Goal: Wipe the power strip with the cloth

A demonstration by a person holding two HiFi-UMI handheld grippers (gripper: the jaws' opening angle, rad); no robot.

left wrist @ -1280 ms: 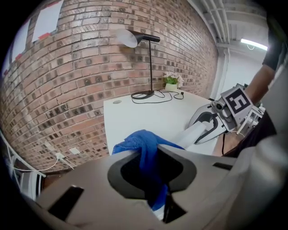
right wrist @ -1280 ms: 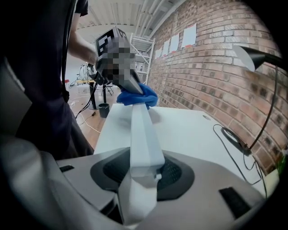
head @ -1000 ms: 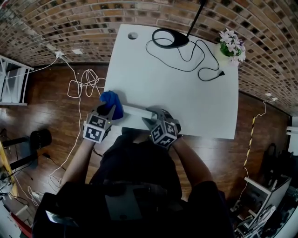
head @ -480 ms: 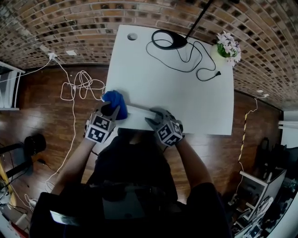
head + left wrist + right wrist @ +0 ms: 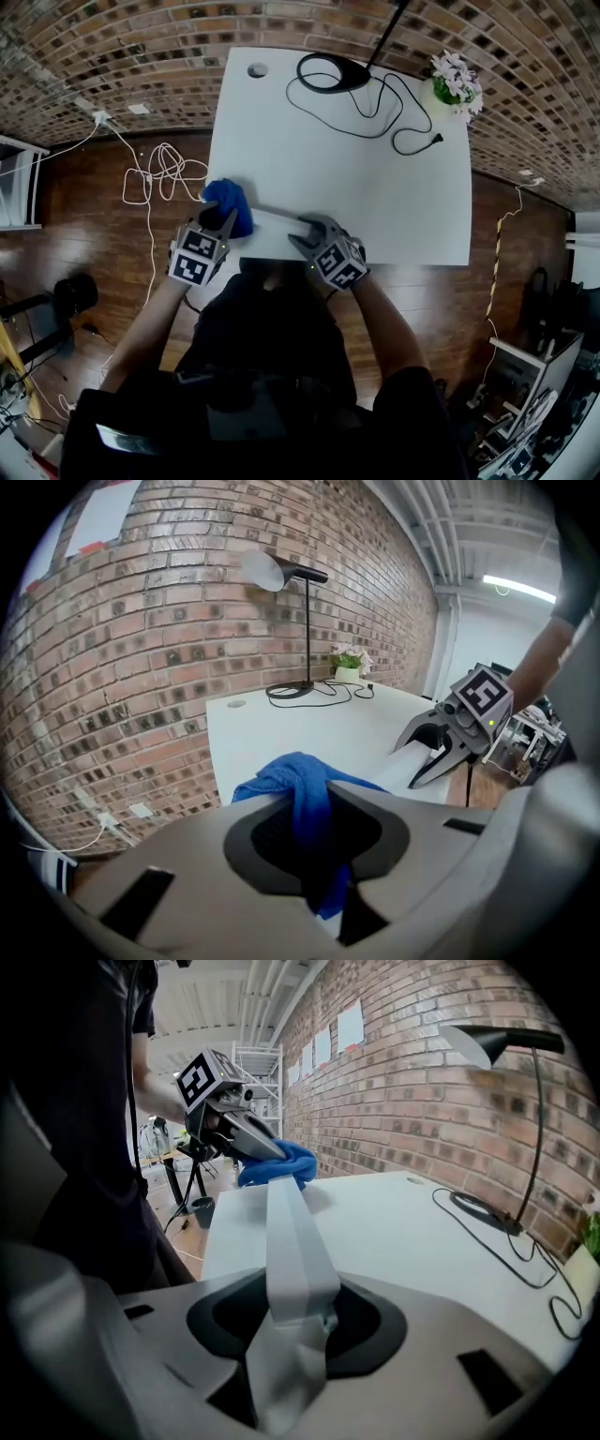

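Both forearms reach forward, grippers angled down at the table's [image 5: 375, 187] near edge. The left gripper [image 5: 223, 217] pinches the blue cloth [image 5: 230, 199] against the power strip's [image 5: 274, 217] left end. The right gripper [image 5: 307, 234] clasps the strip's right end, its jaws having just been opening slightly. A lamp [image 5: 333, 71], cord [image 5: 394, 117] and flowers [image 5: 457, 84] stand well apart at the far edge.

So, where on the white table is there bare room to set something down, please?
The white table is bare across its middle, between the white power strip at the near edge and the black lamp base with cord, and rightward of the right gripper. Crowded: near left, where the left gripper holds the blue cloth, and round the pale-flowered pot.
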